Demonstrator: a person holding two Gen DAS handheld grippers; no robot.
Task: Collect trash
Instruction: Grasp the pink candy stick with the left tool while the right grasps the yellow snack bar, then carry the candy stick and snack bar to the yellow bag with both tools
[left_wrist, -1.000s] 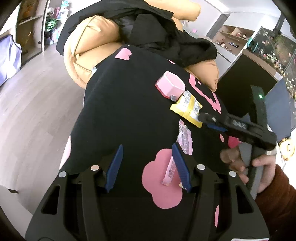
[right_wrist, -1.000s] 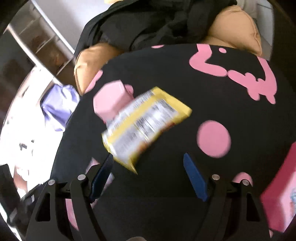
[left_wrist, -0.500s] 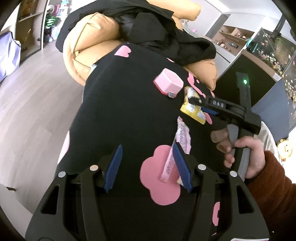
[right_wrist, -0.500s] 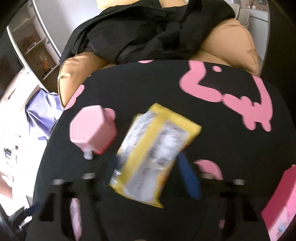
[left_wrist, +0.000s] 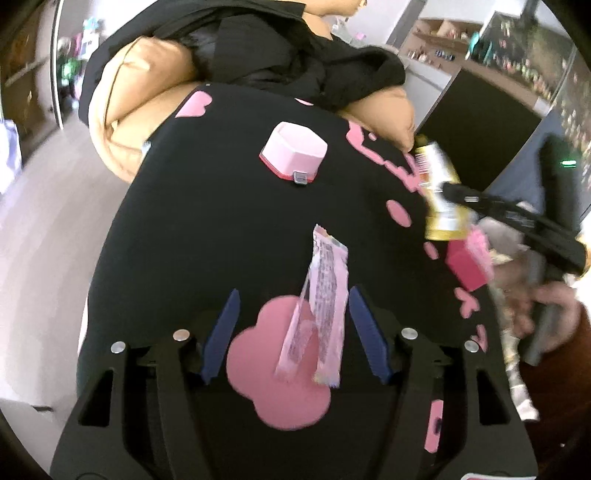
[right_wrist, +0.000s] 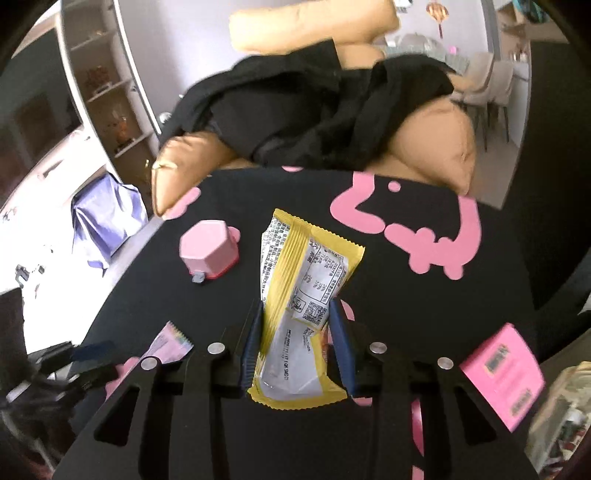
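- Yellow wrapper (right_wrist: 301, 314) was pinched btwn the right gripper (right_wrist: 297, 341) fingers, its lower half in the jaws, top end sticking out toward 12 o'clock, printed white back facing the cam. In left wrist view it (left_wrist: 439, 192) showed at approx 2 o'clock, lifted off the cloth at the tip of the right gripper (left_wrist: 458, 194).
- Pink wrapper (left_wrist: 321, 302) lay flat on the black tablecloth (left_wrist: 207, 229), w/ its lower end btwn the left gripper (left_wrist: 293, 334) fingers; jaws stood apart, blue pads (left_wrist: 221, 328) clear of it on both sides. It sat partly over a pink flower print on the cloth.
- In right wrist view only a corner of the pink wrapper (right_wrist: 171, 341) showed, at 8 o'clock, next to the left gripper (right_wrist: 86, 356) tip.
- Pink hexagonal box (left_wrist: 293, 151) stood on the cloth at 12 o'clock of the pink wrapper, well apart; in right wrist view it (right_wrist: 208, 251) was at 10 o'clock of the yellow wrapper, near but not touching.
- Pink carton (right_wrist: 504, 373) sat at 4 o'clock in right wrist view, near the cloth edge.
- Tan cushion (right_wrist: 436, 147) w/ black clothing (right_wrist: 314, 118) draped on it lay beyond the table at 12 o'clock.
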